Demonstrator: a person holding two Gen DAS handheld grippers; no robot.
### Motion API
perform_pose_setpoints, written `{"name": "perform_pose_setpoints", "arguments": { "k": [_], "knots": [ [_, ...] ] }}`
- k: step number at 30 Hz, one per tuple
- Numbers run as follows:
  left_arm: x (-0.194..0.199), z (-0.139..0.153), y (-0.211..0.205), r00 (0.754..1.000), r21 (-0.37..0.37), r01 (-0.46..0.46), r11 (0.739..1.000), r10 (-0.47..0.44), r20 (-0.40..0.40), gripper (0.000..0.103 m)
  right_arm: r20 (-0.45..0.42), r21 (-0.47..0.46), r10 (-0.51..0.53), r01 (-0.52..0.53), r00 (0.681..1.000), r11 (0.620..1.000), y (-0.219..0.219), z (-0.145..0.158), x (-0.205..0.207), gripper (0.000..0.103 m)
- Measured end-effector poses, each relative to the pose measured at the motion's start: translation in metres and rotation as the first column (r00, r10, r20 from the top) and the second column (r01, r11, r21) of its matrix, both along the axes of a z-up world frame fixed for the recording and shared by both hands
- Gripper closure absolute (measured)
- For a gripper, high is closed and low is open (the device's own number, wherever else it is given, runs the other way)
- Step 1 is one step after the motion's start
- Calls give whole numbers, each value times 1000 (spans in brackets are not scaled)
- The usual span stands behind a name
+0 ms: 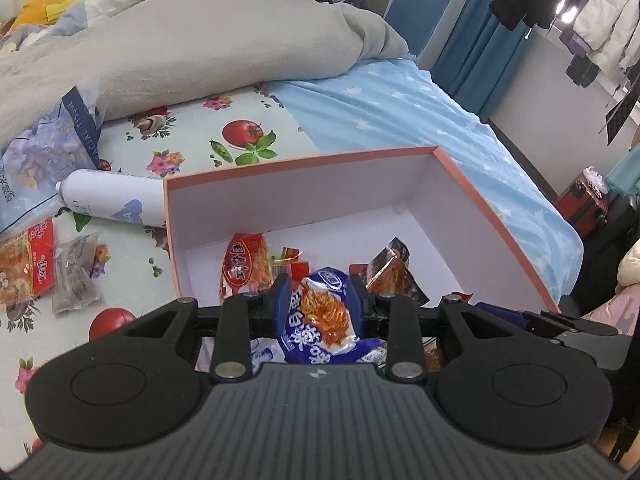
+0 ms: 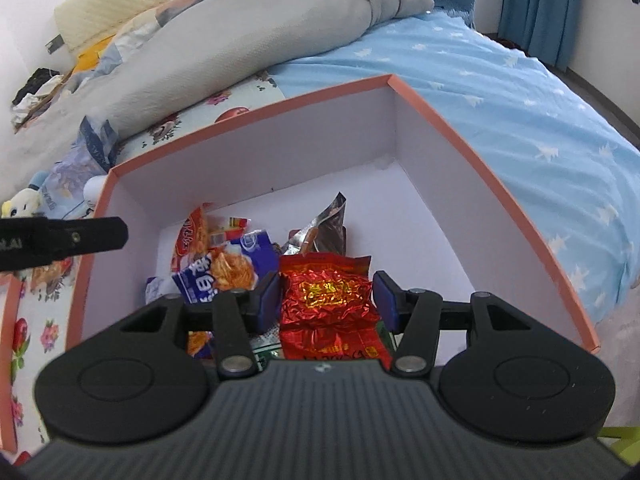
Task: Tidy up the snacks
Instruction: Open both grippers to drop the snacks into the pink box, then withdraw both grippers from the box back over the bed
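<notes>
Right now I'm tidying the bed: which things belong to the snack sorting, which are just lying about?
Job:
orange-rimmed white cardboard box
blue-and-white snack packet in left gripper
red foil packet between right gripper fingers
loose red packet
clear grey packet

Lying about:
white spray can
tissue pack
grey duvet

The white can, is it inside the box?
No, the white can lies on the flowered sheet, outside the box and against its left wall.

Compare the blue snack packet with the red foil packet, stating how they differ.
The blue snack packet is blue and white with a noodle picture; the red foil packet is crinkled red with gold print. The left gripper pinches the blue one; the right gripper stands open around the red one. Both are over the pink-rimmed box.
</notes>
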State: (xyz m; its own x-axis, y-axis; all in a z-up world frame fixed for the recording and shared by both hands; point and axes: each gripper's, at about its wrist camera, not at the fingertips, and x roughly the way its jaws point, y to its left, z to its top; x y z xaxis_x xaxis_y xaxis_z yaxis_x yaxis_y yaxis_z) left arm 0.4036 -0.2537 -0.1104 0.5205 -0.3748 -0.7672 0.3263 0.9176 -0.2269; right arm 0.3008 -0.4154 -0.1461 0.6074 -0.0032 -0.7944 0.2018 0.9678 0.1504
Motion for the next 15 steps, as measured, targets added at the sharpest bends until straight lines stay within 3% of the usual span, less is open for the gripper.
{"name": "perform_pose_setpoints", "arguments": {
  "k": [2,5,15],
  "knots": [
    [-1,4,0,1000,-1,4,1000,-4,10,68,-3,12,-11,11,1000,1000,-3,1,0,48],
    [-5,15,3,1000,-4,2,1000,-2,31,68,14,12,-19,19,1000,1000,-4,10,-2,37],
    [-34,70,28,990,-47,1,999,6,142,68,158,23,-17,14,987,1000,10,66,-24,36]
  ]
}}
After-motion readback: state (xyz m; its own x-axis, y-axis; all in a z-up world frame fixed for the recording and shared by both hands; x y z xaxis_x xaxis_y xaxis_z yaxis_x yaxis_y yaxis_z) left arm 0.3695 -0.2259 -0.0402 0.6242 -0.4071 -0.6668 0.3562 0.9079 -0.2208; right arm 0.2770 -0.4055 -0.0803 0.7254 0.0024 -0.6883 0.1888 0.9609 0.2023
